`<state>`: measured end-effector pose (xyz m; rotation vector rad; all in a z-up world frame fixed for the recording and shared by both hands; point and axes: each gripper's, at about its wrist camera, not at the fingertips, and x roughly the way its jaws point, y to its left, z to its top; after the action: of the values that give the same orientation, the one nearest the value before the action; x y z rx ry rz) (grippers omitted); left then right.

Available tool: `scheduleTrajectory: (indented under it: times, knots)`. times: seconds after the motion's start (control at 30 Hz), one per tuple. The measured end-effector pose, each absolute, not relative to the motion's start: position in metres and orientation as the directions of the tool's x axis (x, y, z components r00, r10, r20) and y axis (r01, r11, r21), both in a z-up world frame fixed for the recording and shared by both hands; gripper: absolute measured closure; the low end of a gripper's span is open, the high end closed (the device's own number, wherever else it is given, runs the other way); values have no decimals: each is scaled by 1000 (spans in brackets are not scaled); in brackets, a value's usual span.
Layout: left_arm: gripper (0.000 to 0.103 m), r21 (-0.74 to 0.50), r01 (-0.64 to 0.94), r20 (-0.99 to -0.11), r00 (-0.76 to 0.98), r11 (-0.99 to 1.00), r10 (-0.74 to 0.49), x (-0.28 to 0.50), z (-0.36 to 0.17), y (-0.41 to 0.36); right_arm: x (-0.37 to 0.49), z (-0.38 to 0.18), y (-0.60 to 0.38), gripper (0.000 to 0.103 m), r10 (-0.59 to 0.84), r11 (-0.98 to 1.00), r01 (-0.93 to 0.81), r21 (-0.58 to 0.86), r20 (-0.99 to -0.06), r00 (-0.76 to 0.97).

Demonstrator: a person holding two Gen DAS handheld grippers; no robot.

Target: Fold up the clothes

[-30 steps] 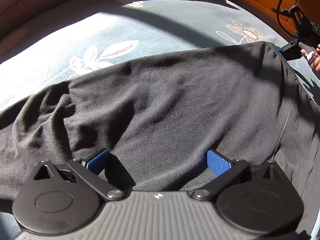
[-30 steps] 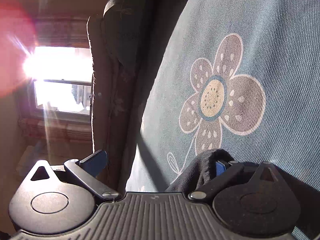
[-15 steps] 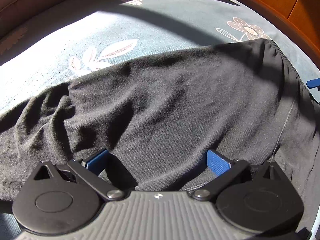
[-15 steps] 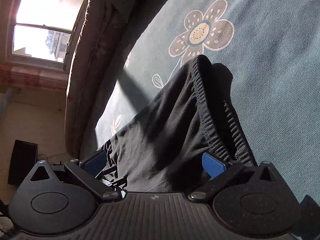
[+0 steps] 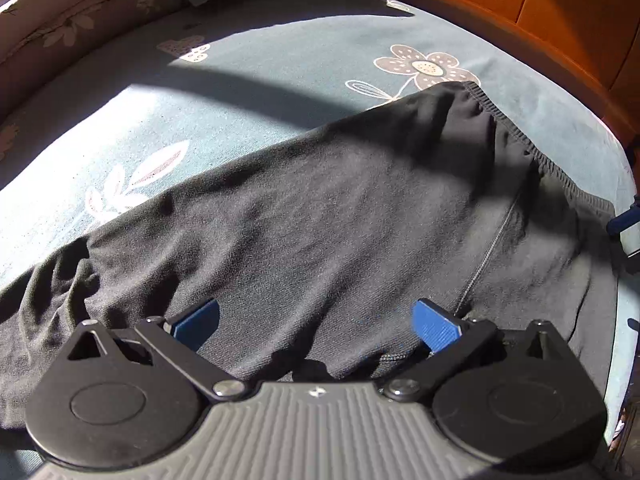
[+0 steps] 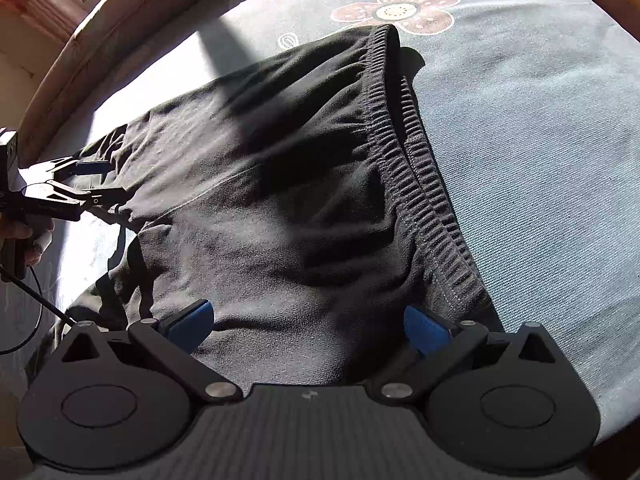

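Left wrist view: the black trousers (image 5: 320,216) were seen spread flat on the flowered bed cover (image 5: 248,92), waistband (image 6: 416,160) toward the wooden bed frame (image 5: 520,28). The left tool (image 5: 316,324) was held wide open over the cloth, nothing gripped. The right tool (image 6: 308,324) was likewise held open above the waistband end, empty.
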<state>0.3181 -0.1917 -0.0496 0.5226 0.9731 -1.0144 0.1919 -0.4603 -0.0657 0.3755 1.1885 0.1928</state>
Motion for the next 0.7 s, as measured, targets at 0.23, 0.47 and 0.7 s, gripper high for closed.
scheduleTrajectory:
  times: [0.23,0.47,0.7]
  knots:
    - [1,-44,936,-865,139,348,-483,293,-43,-213,188,-92,-448,0,145,989,-11,151,-926,348]
    - [1,-4,948,-874,151,317,-462,277,-43,-205,185,-74,-407,0,89,993,-100,55,-924,372]
    - [1,15,945,-906,151,327,-396,246,-36,-159,180,-105,-376,0,13,983,-177,-57,-928,373]
